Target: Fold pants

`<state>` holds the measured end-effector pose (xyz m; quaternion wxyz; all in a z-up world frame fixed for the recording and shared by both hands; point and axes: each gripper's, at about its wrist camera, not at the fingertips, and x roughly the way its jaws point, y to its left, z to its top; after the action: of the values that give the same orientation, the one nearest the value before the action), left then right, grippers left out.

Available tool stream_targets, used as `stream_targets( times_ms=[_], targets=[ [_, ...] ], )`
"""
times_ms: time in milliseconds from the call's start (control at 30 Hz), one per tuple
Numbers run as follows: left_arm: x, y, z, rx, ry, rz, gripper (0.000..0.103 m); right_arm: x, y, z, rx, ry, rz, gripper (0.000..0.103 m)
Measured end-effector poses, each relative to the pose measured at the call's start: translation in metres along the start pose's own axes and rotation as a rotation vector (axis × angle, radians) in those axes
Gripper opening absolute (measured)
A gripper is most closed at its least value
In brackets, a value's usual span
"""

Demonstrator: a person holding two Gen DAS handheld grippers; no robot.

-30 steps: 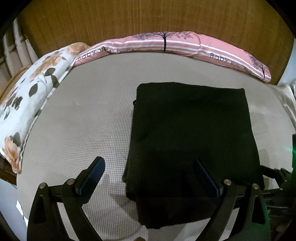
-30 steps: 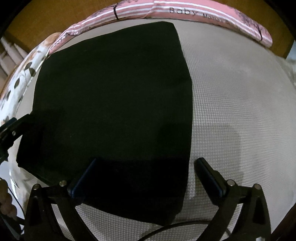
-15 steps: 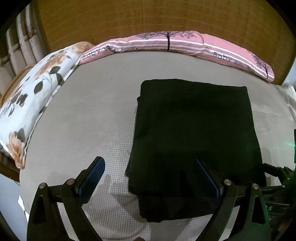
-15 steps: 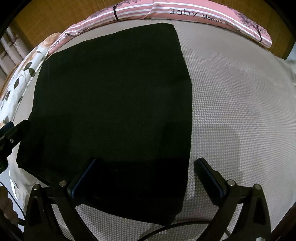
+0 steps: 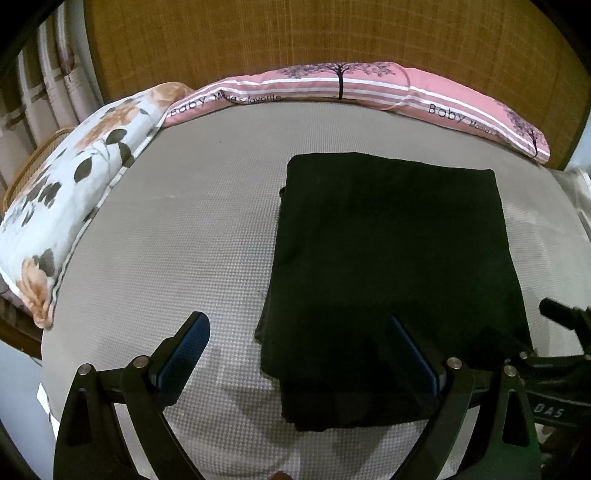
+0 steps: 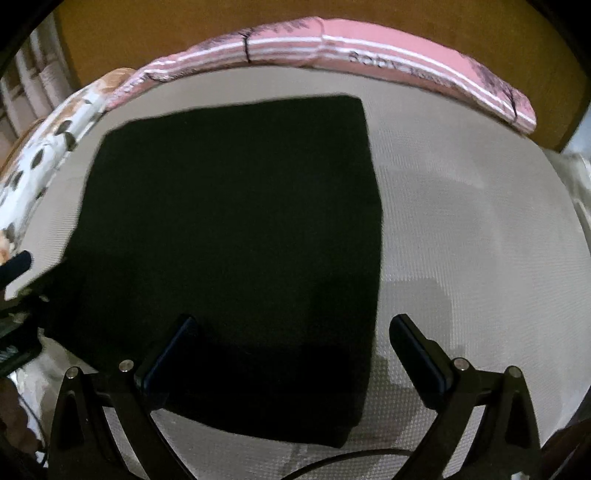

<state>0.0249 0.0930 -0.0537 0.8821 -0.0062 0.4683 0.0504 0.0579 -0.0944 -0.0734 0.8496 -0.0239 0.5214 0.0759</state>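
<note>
The black pants [image 5: 391, 266] lie folded into a flat rectangle on the grey mattress [image 5: 177, 236]; they also show in the right wrist view [image 6: 229, 240]. My left gripper [image 5: 297, 350] is open and empty, above the pants' near left corner. My right gripper [image 6: 295, 349] is open and empty, above the pants' near right corner. Part of the right gripper's body [image 5: 561, 343] shows at the right edge of the left wrist view. Part of the left gripper [image 6: 14, 266] shows at the left edge of the right wrist view.
A long pink striped pillow [image 5: 369, 88] lies along the far edge under a woven headboard [image 5: 295, 33]. A floral pillow [image 5: 70, 195] lies along the left side. Curtains [image 5: 40, 88] hang at far left. A cable [image 6: 351, 459] runs under my right gripper.
Both grippers have pulled back and risen from the pants. The pants look smaller and more of the mattress and headboard shows. The pants have not moved.
</note>
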Motion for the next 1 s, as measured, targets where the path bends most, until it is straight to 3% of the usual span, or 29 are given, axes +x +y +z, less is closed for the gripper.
stream_targets(
  times_ms=[500,1000],
  targets=[
    [-0.004,-0.002,0.002,0.019,-0.017,0.029,0.096,-0.023,0.012,0.006,0.002,-0.036,0.038,0.102],
    [-0.006,-0.001,-0.001,0.016,-0.021,0.034,0.096,-0.023,0.014,-0.001,-0.005,-0.048,0.018,0.102]
  ],
)
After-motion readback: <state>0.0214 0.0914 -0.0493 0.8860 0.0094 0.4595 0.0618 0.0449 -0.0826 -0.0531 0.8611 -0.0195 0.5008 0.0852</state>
